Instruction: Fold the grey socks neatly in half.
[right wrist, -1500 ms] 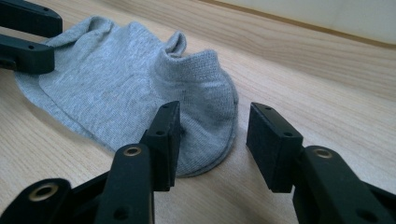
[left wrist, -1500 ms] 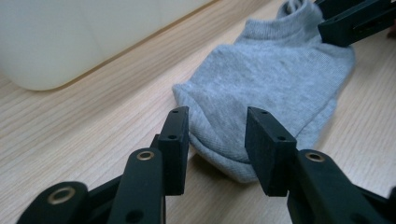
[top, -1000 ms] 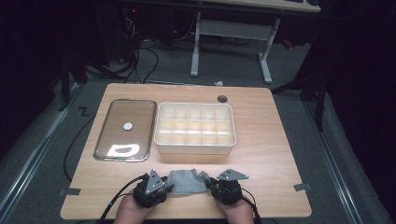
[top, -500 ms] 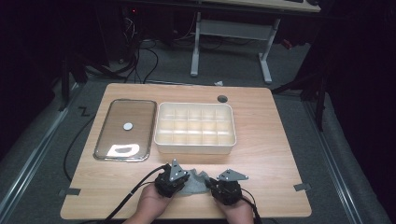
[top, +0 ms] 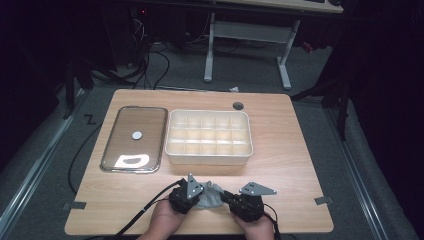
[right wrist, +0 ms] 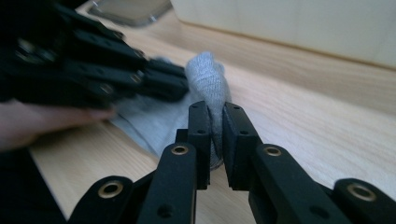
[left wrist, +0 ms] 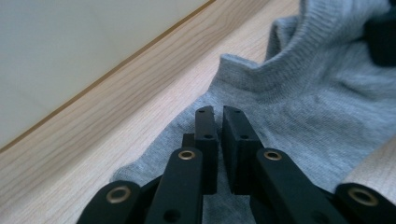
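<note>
A grey sock (top: 210, 196) is lying on the near edge of the wooden table (top: 290, 150), between the two hands and just in front of the white divided box (top: 208, 137). The right gripper (right wrist: 215, 133) is clamped on a fold of the sock, with grey cloth seen pinched between its two black pads; its jaws have just been closing. The left gripper (left wrist: 218, 140) is drawn nearly shut over the flat part of the sock, and its jaws have closed in the last second, but no cloth can be seen in the thin gap between them, so a hold on that side cannot be told. The work is judged to be at its start: the sock is bunched up and not yet folded or lifted, and all the little compartments of the box look bare. The clear lid (top: 134, 138) is set beside the box, on its left. From the high view, the whole table, the box and the lid are shown, but the sock is half hidden by the grippers. In the gripper views, the knit of the sock and the pinch are shown up close.
</note>
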A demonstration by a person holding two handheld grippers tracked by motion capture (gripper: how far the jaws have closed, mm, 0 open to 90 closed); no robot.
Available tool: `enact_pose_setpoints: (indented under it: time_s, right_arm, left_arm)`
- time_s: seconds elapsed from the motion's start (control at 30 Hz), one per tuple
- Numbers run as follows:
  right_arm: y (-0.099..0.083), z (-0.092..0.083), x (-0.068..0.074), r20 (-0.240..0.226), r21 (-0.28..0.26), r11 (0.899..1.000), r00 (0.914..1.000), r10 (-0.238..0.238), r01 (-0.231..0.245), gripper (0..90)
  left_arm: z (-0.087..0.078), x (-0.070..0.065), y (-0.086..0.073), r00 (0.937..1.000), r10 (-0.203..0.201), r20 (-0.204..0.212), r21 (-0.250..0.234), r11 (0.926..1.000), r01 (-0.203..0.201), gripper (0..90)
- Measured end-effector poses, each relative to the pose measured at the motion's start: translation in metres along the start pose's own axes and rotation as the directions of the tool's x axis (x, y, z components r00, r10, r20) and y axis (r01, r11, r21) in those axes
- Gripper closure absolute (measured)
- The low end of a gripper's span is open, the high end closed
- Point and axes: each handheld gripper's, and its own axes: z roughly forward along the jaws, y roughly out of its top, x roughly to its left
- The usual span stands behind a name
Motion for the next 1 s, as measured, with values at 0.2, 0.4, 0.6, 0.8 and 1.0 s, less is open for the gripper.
enact_pose_setpoints:
  time_s: [0.2,0.4,0.6,0.8,1.0]
  right_arm:
    - [0.008,-0.009,0.012,-0.001,-0.07,0.997,0.9997,-0.026,0.025,84.3]
    - [0.005,-0.011,0.002,0.045,-0.071,0.997,0.9988,-0.018,0.021,84.0]
    - [0.003,-0.014,-0.005,0.07,-0.075,0.997,0.9975,-0.005,0.01,83.9]
    - [0.002,-0.014,-0.004,0.1,-0.059,0.998,0.9947,-0.026,0.032,83.6]
    - [0.004,-0.012,0.0,0.113,-0.045,0.998,0.9927,-0.042,0.047,83.5]
  left_arm:
    - [0.004,-0.013,0.007,0.998,0.058,-0.027,0.009,0.9983,-0.058,81.8]
    - [0.003,-0.007,0.01,0.9998,0.02,0.007,0.007,0.9998,-0.02,68.3]
    - [-0.025,0.017,-0.005,0.9957,-0.09,0.021,-0.049,0.9946,0.091,56.4]
    - [-0.043,0.035,-0.036,0.9557,-0.259,0.139,-0.036,0.9631,0.267,50.1]
    - [-0.036,0.034,-0.033,0.9388,-0.284,0.195,-0.028,0.955,0.295,48.8]
